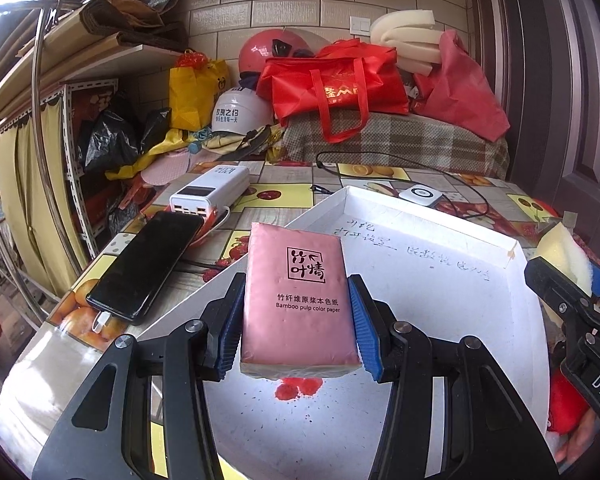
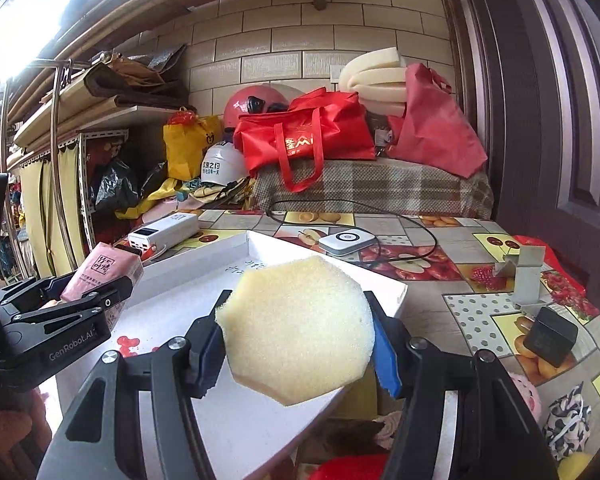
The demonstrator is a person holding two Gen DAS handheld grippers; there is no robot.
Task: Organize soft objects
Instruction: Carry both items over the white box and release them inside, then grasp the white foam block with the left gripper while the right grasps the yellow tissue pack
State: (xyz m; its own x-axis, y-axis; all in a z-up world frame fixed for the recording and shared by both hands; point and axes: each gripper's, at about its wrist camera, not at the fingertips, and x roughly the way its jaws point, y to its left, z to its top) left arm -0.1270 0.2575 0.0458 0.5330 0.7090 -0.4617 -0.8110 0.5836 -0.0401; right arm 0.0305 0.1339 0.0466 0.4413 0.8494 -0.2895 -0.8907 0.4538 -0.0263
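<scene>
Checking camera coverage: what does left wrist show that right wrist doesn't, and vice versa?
Left wrist only: the black phone lying by the tray, plugged in.
Right wrist only: a small black box and a grey stand at the table's right edge.
Both: tissue pack in the left gripper, sponge in the right gripper, white tray, power bank.

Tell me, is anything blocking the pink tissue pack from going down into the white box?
Nothing visible. The left gripper holds the pink plastic tissue pack over the shallow white cardboard box, whose floor below shows only handwriting and a red fruit print.
</scene>
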